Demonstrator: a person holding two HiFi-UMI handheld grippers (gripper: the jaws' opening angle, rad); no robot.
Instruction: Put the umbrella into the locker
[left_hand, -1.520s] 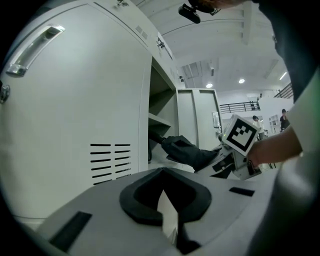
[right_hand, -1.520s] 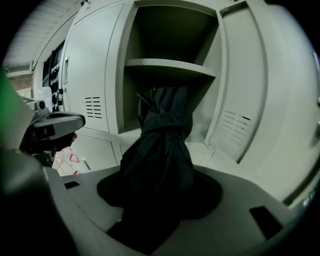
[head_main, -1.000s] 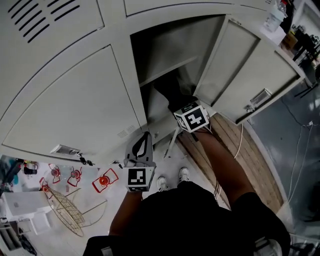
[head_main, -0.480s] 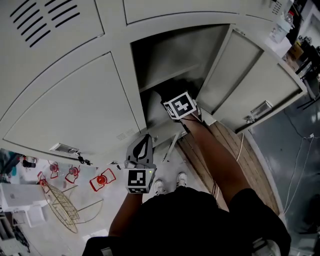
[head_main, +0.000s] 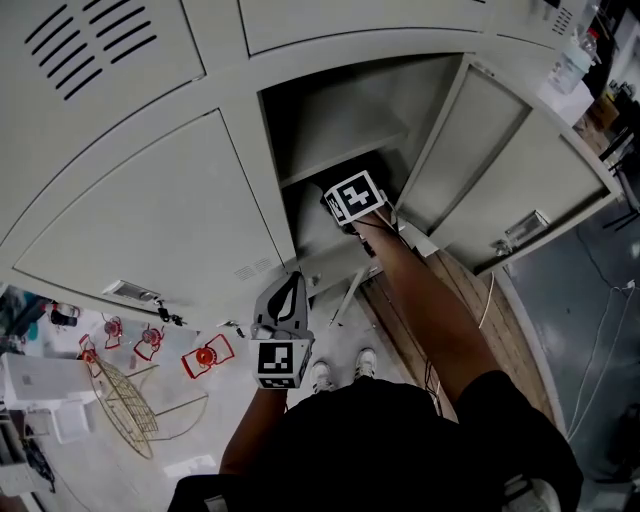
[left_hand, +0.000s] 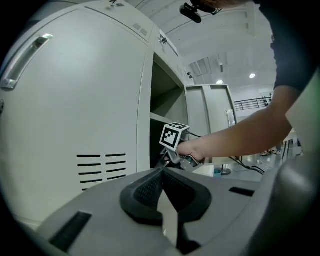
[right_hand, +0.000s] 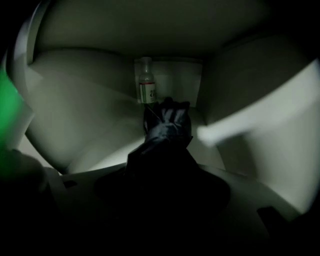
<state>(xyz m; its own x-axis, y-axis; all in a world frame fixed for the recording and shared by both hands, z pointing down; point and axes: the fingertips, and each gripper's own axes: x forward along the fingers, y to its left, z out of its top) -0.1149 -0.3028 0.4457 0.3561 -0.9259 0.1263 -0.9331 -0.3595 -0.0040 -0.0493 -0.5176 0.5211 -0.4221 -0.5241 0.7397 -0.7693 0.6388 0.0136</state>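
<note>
The grey locker (head_main: 250, 190) has one compartment standing open, its door (head_main: 500, 170) swung out to the right. My right gripper (head_main: 355, 197) reaches into the lower part of that compartment, below the shelf (head_main: 340, 150). In the right gripper view, the folded black umbrella (right_hand: 167, 127) runs out from between the jaws of my right gripper (right_hand: 165, 172) toward the locker's back wall. The jaws are opening with the umbrella still between them. My left gripper (head_main: 287, 292) hangs shut and empty in front of the closed left door; it shows as the left gripper (left_hand: 162, 172) in its own view.
A small bottle (right_hand: 146, 87) stands at the back of the compartment, just beyond the umbrella's tip. On the floor at lower left lie red objects (head_main: 205, 357) and a wire basket (head_main: 125, 405). A wooden strip (head_main: 470, 300) runs along the right.
My right gripper has gone deeper into the open compartment with the umbrella. The left gripper has kept its place.
</note>
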